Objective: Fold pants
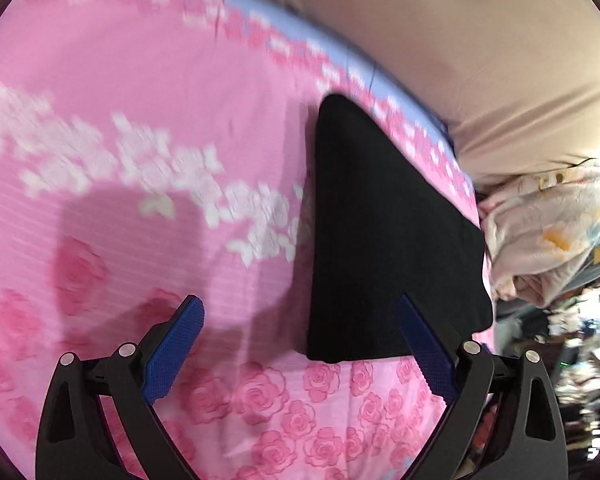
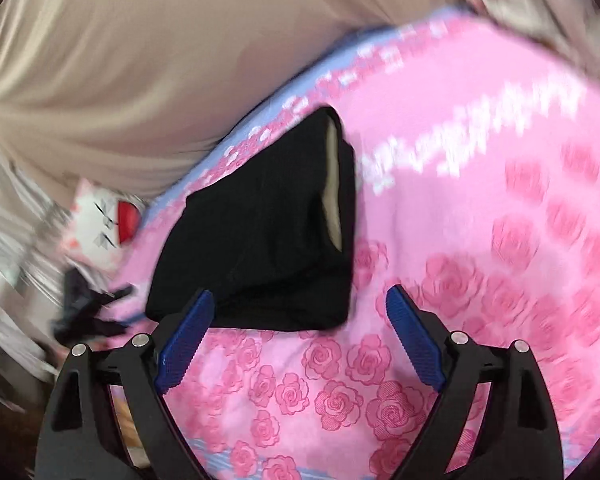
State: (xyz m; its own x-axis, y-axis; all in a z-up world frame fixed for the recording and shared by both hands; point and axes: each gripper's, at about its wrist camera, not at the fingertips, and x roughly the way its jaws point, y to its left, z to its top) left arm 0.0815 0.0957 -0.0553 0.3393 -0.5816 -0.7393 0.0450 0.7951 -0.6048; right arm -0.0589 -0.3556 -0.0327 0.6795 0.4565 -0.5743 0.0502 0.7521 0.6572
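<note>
- While both grippers stand spread apart, the black pants (image 1: 388,240) lie folded into a compact, flat bundle on the pink bedsheet (image 1: 140,80), near its pale blue patterned border.
- Seen from the right wrist, the same pants (image 2: 260,240) show a strip of tan lining at the far side of the fold, and their near edge sits just beyond the fingertips.
- Nothing lies between the blue pads of the left gripper (image 1: 300,312); its jaws are wide and released, with the right-hand pad (image 1: 424,348) showing in front of the near edge of the bundle, though contact cannot be judged.
- Likewise the right gripper (image 2: 300,304) is released, jaws wide, gripping nothing; its left-hand pad (image 2: 184,344) overlaps the near corner of the bundle in view.
- Rose prints cover the sheet (image 2: 380,400) in front of both grippers, and white flowers run across it further off.
- Beyond the border hangs a beige curtain (image 1: 460,40), also filling the top of the right wrist view (image 2: 140,60).
- A pale crumpled blanket (image 1: 548,232) lies just off the bed past the pants.
- A white plush toy (image 2: 100,228) with a red mouth sits beside the bed edge, blurred.
</note>
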